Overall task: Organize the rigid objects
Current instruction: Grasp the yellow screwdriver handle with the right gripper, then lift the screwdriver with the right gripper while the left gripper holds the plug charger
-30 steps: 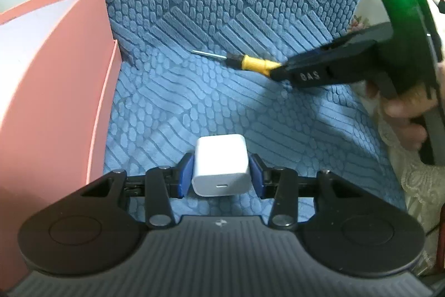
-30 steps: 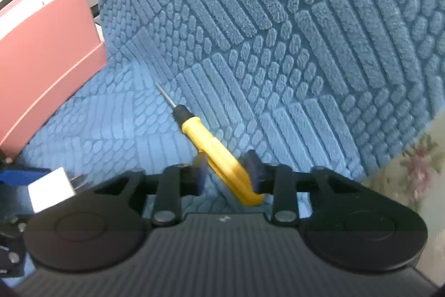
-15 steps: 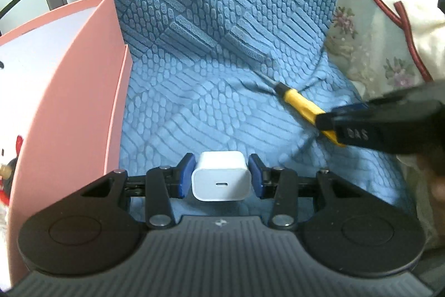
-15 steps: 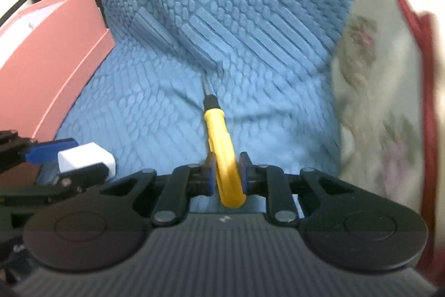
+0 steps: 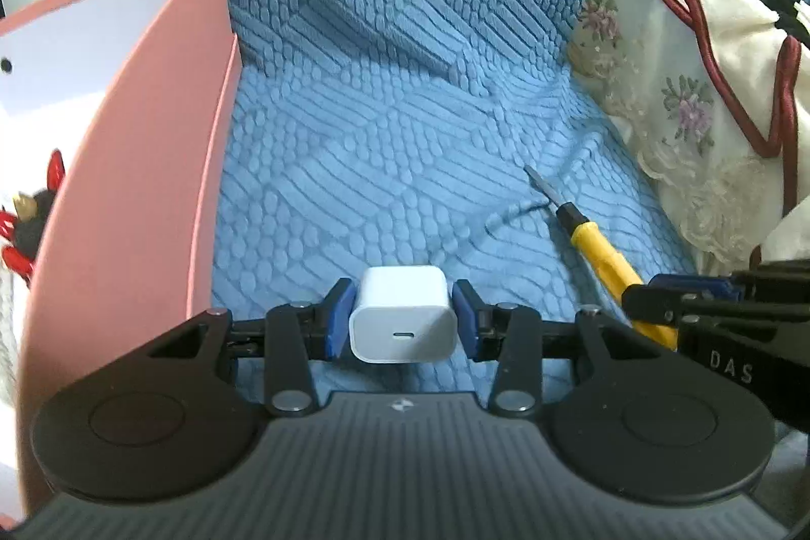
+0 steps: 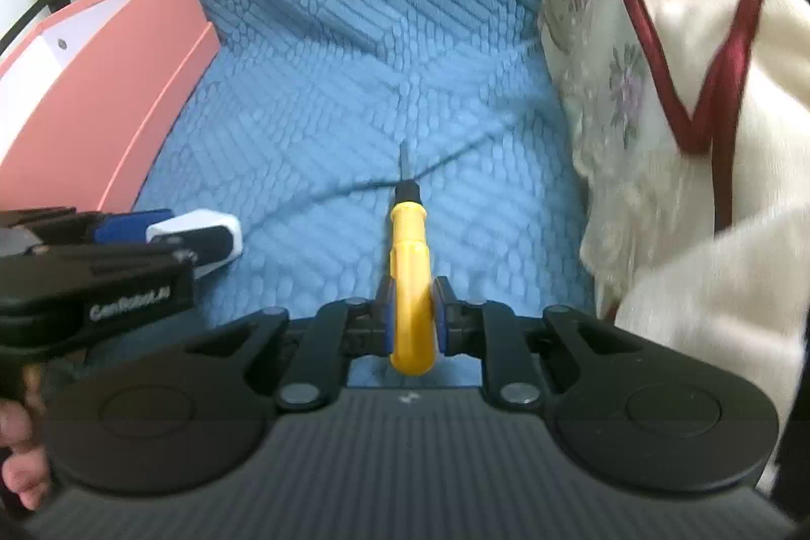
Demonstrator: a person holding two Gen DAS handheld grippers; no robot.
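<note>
1. The left gripper (image 5: 402, 322) has black linkage arms, silver rivets and blue pads (image 5: 338, 317), above a ribbed grey body bearing a small logo.
2. The right gripper (image 6: 411, 320) is built alike; its side, seen beside the left gripper, reads "DAS".
3. The left gripper's side carries white lettering.

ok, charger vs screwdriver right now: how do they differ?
Shape: the charger is a short white block with rounded corners; the screwdriver is long and thin, with a yellow handle and a bare metal shaft.
Holder: the left gripper clamps the charger; the right gripper clamps the screwdriver's handle.
Grip width: the left jaws stand wider around the charger than the right jaws around the slim handle.
Shared: both are rigid, gripped, and over the blue seat cover.
</note>
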